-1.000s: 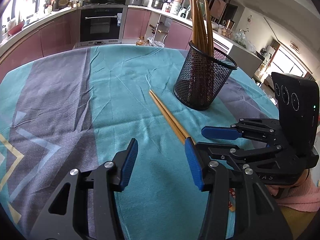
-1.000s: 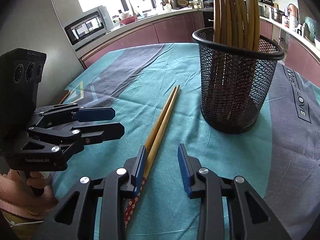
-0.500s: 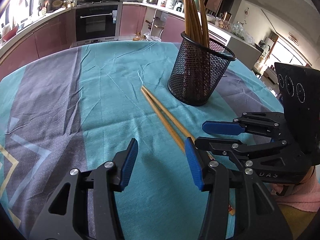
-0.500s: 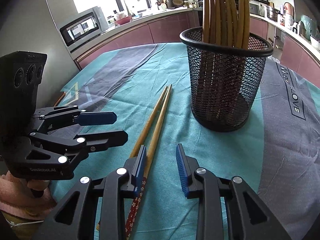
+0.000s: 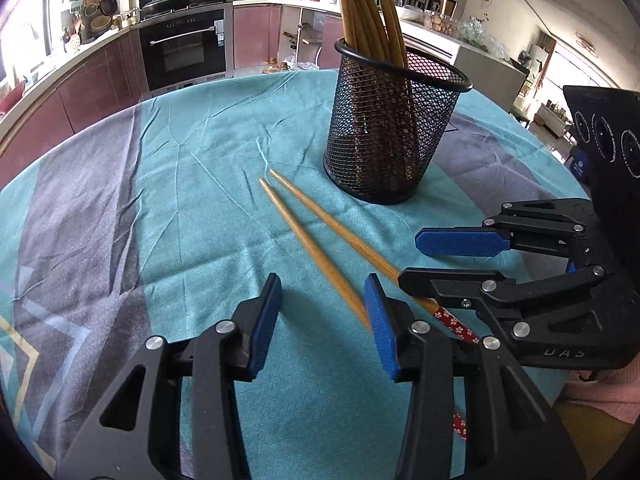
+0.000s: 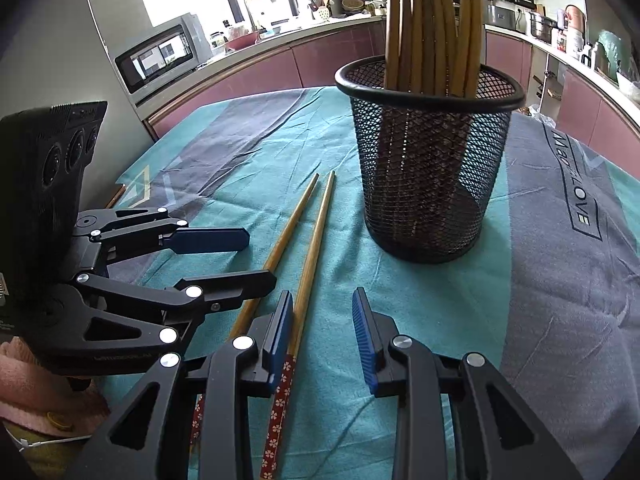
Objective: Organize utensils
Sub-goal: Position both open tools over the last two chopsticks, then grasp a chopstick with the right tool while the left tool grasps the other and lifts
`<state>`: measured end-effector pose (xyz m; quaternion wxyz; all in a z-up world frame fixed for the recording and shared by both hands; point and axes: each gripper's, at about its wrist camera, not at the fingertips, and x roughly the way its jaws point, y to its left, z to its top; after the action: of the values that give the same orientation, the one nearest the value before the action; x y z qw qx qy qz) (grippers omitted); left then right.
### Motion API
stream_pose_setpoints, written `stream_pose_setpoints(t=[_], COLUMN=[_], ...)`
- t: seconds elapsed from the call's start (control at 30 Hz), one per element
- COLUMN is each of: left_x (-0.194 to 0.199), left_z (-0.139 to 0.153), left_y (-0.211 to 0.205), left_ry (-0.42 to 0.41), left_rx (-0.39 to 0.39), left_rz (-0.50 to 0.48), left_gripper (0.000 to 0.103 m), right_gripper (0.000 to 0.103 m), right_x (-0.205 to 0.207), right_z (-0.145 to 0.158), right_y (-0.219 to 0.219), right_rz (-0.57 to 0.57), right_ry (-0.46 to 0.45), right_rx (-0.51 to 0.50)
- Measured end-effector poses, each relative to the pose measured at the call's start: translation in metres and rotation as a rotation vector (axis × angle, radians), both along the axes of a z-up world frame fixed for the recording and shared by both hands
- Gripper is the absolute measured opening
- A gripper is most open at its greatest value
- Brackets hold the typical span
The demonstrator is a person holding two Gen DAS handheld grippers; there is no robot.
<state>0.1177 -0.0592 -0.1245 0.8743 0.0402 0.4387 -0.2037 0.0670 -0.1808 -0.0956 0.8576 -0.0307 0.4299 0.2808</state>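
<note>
Two wooden chopsticks [image 5: 306,240] [image 6: 315,240] with red flowered ends lie side by side on the teal and grey tablecloth [image 5: 192,208]. Just beyond them stands a black mesh holder [image 5: 388,148] [image 6: 432,184] with several chopsticks upright in it. My left gripper [image 5: 324,296] [image 6: 262,258] hovers low over the pair. Its jaws are closing, and one stick passes under its right finger, untouched by the pads. My right gripper [image 6: 323,304] [image 5: 408,260] is open. The other stick lies on the cloth just inside its left pad, not pinched.
The two grippers sit close together, fingers almost crossing over the sticks' near ends. A pink sleeve [image 5: 600,400] shows behind the right gripper. Kitchen counters, an oven [image 5: 184,52] and a microwave [image 6: 160,56] ring the table beyond its far edge.
My left gripper has moved in towards the chopsticks and holder, and its jaws have narrowed a little. The sticks' near ends have spread slightly apart. The right gripper has barely moved.
</note>
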Motion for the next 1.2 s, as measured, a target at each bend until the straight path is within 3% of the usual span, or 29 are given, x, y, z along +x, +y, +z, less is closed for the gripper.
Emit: stream_pose_setpoints(t=[0.1,0.3,0.5,0.67,1.0,1.2], left_x=[0.004,0.008,0.009,0.009,0.009,0.004], left_z=[0.0,0.001,0.001,0.001,0.0,0.0], left_y=[0.001,0.009,0.011,0.013,0.014,0.014], left_ry=[0.0,0.006,0.004,0.011,0.0,0.003], left_rx=[0.016,0.005,0.003,-0.005,-0.016,-0.003], left_rz=[0.009,0.026,0.038,0.047,0.088,0.086], left_gripper=[0.028,0.016,0.015,0.016,0.008,0.008], right_gripper=[0.028,0.028,0.024,0.009,0.006,0.006], right_x=[0.002,0.01,0.016,0.019,0.016,0.013], right_z=[-0.001,-0.001,-0.001,-0.002,0.004,0.005], right_y=[0.004,0.012,0.02,0.014,-0.002,0.001], right_rz=[0.007,0.013,0.005,-0.019,-0.044,-0.03], right_ry=[-0.008,-0.015,-0.033,-0.024,0.005,0.007], right_rx=[-0.013,-0.017,-0.04,-0.029,0.082,0.078])
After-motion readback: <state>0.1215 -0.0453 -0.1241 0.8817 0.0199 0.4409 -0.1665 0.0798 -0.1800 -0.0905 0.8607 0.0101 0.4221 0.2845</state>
